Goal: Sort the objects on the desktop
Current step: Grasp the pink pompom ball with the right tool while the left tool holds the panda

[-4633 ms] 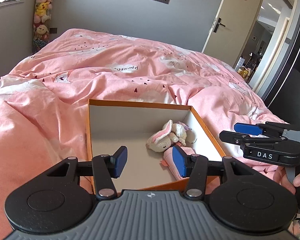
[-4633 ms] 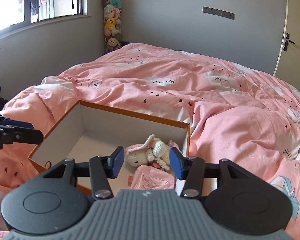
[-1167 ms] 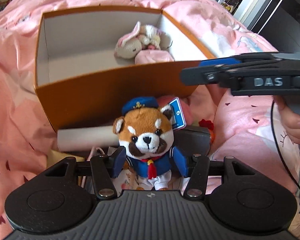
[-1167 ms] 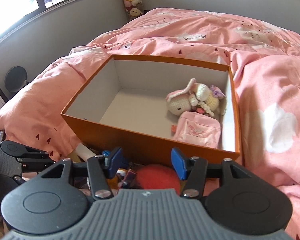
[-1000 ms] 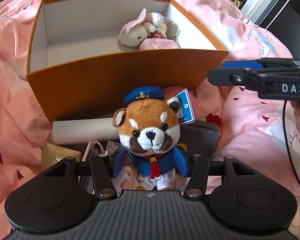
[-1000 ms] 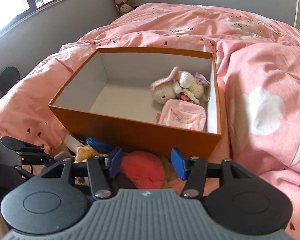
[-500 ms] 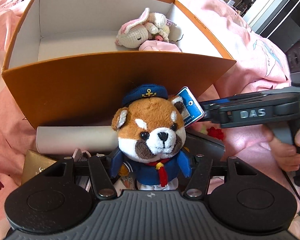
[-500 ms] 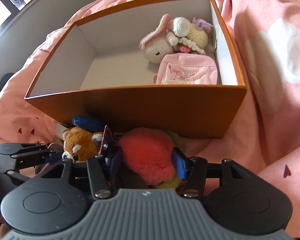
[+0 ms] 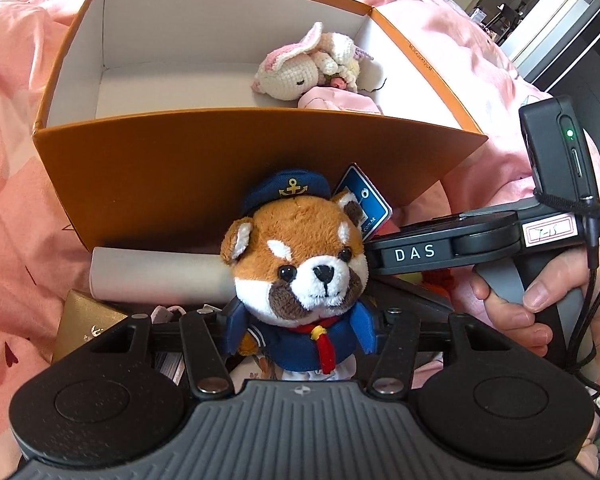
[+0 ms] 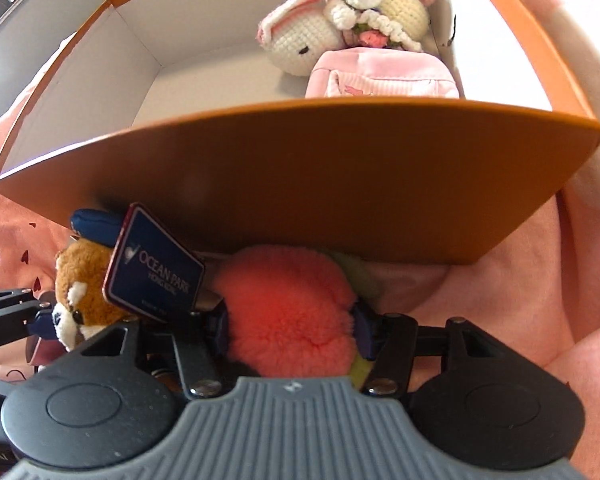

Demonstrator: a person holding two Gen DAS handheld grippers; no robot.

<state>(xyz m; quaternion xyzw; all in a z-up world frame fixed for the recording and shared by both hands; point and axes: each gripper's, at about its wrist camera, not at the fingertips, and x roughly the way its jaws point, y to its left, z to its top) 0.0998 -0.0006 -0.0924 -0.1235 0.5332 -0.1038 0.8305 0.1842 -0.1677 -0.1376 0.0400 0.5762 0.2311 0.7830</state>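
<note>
The left gripper [image 9: 298,330] brackets a red panda plush in a sailor suit [image 9: 300,276], its jaws closing on the toy's blue body. It isn't clear the pads [image 9: 231,327] are pressing yet, so no firm hold can be claimed. The right gripper [image 10: 290,330], just beside it, straddles a fluffy coral pompom [image 10: 288,308] with the fur bulging between the blue pads; whether it truly bites is hard to tell.

Both toys sit at the foot of an orange cardboard box [image 9: 228,176] on a pink duvet [image 9: 8,184]. Inside the box, in the far right corner, lie a crocheted bunny [image 9: 300,72] and a pink pouch [image 10: 380,76].

The squeeze is best finished low on the panda's torso, clear of its blue hang tag [image 10: 154,280]. The near wall stands tall, so each toy probably needs a straight lift over the rim. The box's left half is bare floor, while a pale tube [image 9: 160,276] and a gold box [image 9: 86,326] crowd the panda's left.
</note>
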